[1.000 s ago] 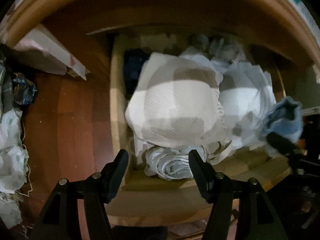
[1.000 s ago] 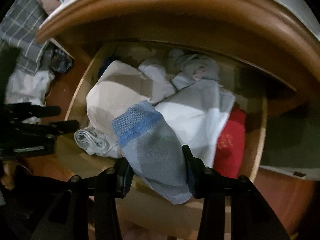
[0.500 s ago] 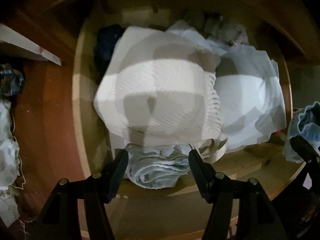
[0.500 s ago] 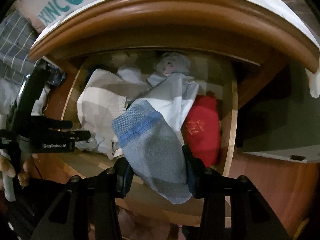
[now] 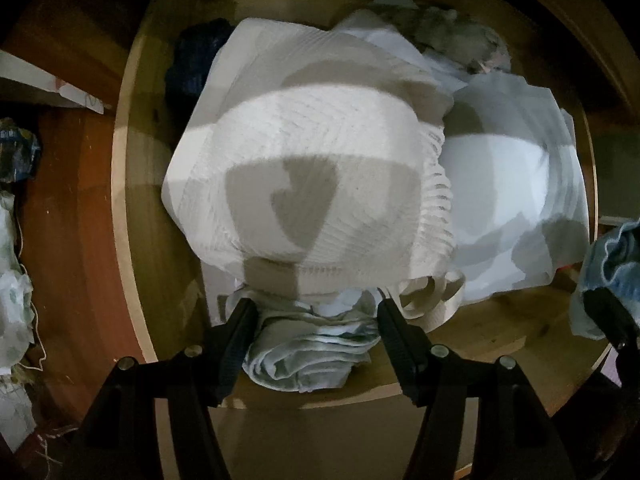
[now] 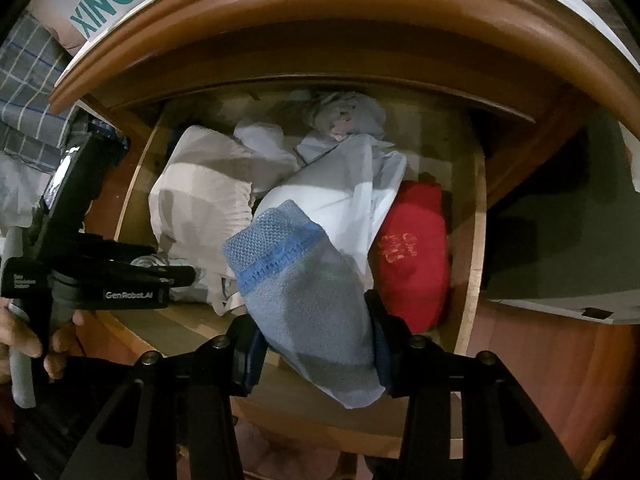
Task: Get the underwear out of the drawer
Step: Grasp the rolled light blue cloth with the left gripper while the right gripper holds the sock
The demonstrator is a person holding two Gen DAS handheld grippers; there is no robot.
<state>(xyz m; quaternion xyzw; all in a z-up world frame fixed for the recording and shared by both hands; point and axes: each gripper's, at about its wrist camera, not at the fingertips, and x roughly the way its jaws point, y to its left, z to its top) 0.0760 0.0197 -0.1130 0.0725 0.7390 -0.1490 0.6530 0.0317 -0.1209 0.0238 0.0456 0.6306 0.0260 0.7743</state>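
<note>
The pale blue roll [image 5: 310, 354] lies at the drawer's [image 5: 120, 184] front edge, low centre of the left view, long axis across the jaws — the left gripper [image 5: 312, 314], half open, straddles it. The right gripper [image 6: 314, 328] is clamped on a blue garment [image 6: 308, 300].

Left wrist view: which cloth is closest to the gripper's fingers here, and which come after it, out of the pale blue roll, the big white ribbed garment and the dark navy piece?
1. Pale blue rolled cloth: between the left gripper fingers, at the drawer's front.
2. White ribbed garment: just behind it, mid-drawer.
3. Dark navy piece: far back-left corner.
</note>
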